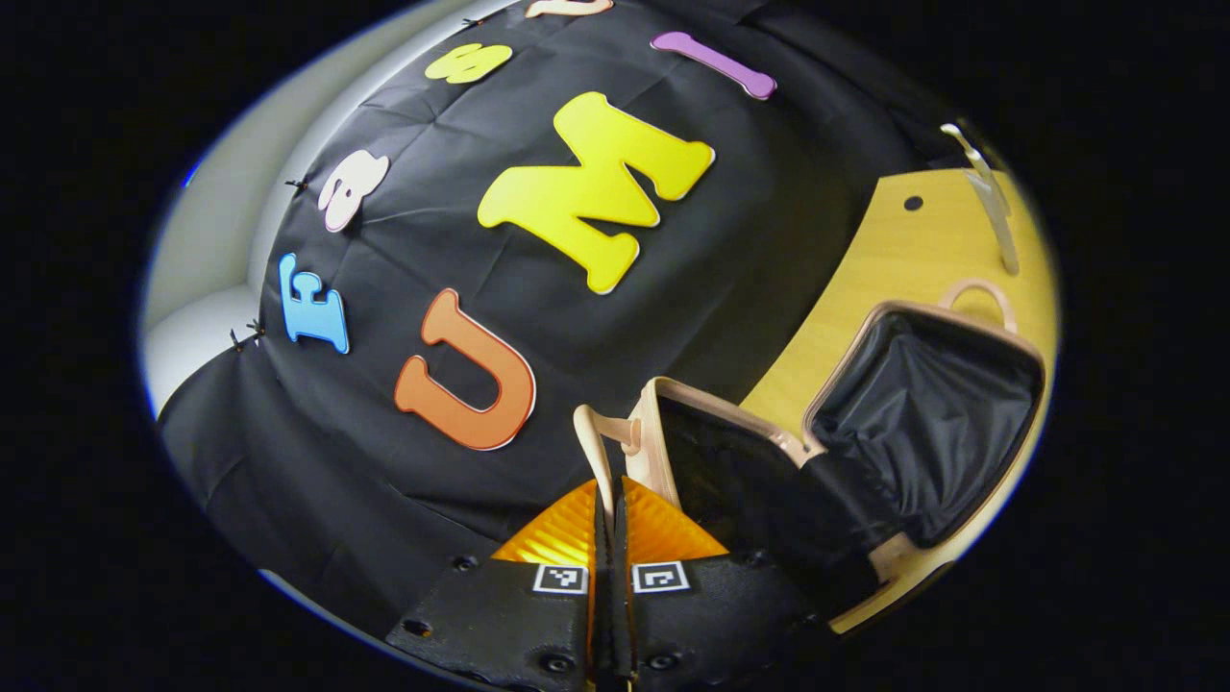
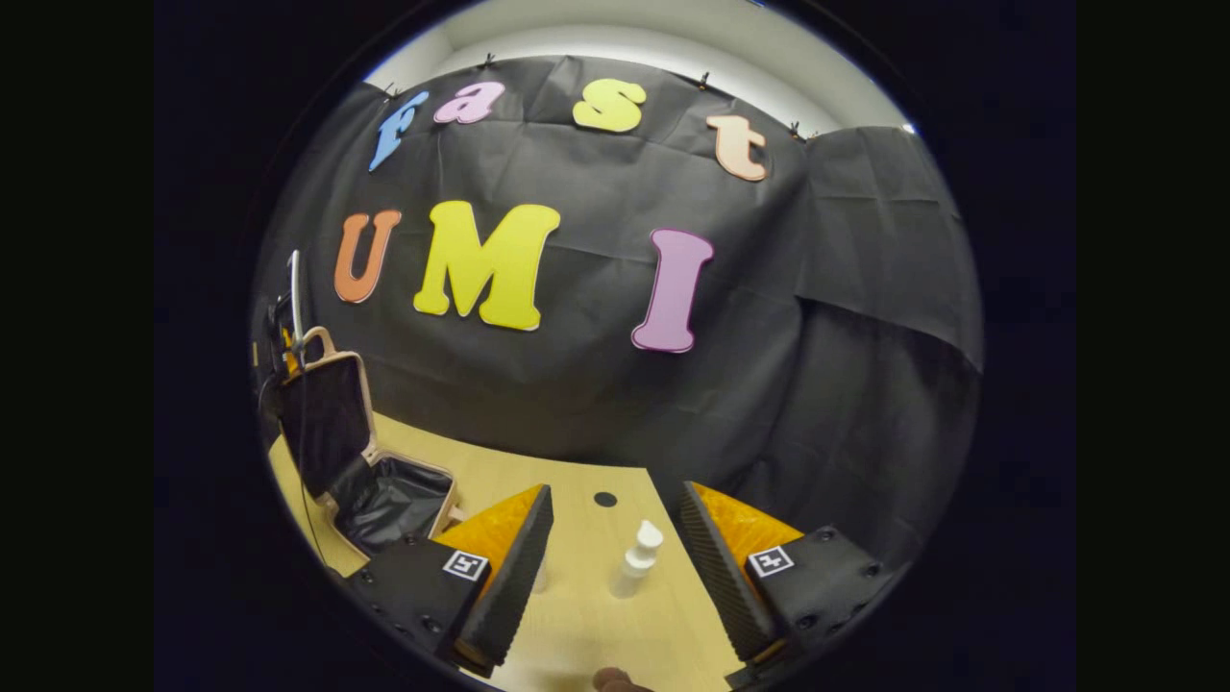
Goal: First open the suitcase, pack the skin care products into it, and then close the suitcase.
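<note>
Orange ribbed fingers of the left gripper point(image 1: 612, 519) sit pressed together at the bottom of the left gripper view, pinching the pale handle point(image 1: 603, 444) of the beige suitcase point(image 1: 846, 432) between them. Beyond the fingertips the suitcase stands wide open on the yellow wooden table point(image 1: 913, 250), its two halves spread apart and both lined with black fabric; a second loop handle shows at the far edge of the farther half. A white bent stand point(image 1: 990, 197) rises from the table behind it.

In the right gripper view, the right gripper point(image 2: 615, 524) hangs with its fingers spread wide and nothing between the pads. A small white pump bottle point(image 2: 637, 559) stands upright on the table just ahead, in line with the gap and touching neither finger. Off to the left, well apart from the bottle, the open suitcase rests with one half raised upright and the other flat on the table.
</note>
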`<state>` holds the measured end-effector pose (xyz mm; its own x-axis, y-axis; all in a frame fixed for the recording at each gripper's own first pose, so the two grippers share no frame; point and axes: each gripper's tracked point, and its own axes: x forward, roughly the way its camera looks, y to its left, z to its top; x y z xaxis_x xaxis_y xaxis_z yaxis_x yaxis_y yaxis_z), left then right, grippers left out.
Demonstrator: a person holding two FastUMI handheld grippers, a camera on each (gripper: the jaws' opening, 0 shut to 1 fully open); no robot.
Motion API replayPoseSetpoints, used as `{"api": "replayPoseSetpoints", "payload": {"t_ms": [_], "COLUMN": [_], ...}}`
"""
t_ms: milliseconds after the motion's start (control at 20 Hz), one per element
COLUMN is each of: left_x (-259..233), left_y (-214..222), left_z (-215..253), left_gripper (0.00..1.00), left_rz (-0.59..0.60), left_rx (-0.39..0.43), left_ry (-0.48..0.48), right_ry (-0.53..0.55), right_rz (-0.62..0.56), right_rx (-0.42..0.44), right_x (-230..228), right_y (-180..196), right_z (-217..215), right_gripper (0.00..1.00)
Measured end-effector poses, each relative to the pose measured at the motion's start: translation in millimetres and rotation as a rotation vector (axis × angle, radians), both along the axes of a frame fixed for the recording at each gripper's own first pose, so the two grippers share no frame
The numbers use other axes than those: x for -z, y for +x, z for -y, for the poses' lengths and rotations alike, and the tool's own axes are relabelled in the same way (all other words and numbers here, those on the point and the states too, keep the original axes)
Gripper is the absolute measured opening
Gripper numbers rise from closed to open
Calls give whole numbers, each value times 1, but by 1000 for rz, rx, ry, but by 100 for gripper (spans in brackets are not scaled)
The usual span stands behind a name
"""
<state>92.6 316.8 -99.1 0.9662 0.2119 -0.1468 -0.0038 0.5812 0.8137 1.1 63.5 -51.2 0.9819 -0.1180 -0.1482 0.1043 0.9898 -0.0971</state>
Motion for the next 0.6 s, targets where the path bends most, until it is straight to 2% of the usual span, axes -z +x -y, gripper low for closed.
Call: {"api": "replayPoseSetpoints", "payload": {"t_ms": [100,300,350,600], "left_x": [15,55,69,143], "left_y": [5,17,17,10], "left_z": [-35,-90,-106,-146], "left_gripper": [3,2,3,3], "left_rz": [-11,-60,-85,-201], "left_rx": [-10,-54,-90,-144], "left_ry": [-9,-86,-105,-294], "right_ry": [-32,-58,-58,-80], "right_rz": [-9,-60,-67,-76], "right_rx": [-7,-39,-43,-70], "right_x": [1,14,15,13], "right_y": [-3,-4,-3,-1], "right_z": [-12,-37,-43,-64], "right_gripper": [80,79,79,79]}}
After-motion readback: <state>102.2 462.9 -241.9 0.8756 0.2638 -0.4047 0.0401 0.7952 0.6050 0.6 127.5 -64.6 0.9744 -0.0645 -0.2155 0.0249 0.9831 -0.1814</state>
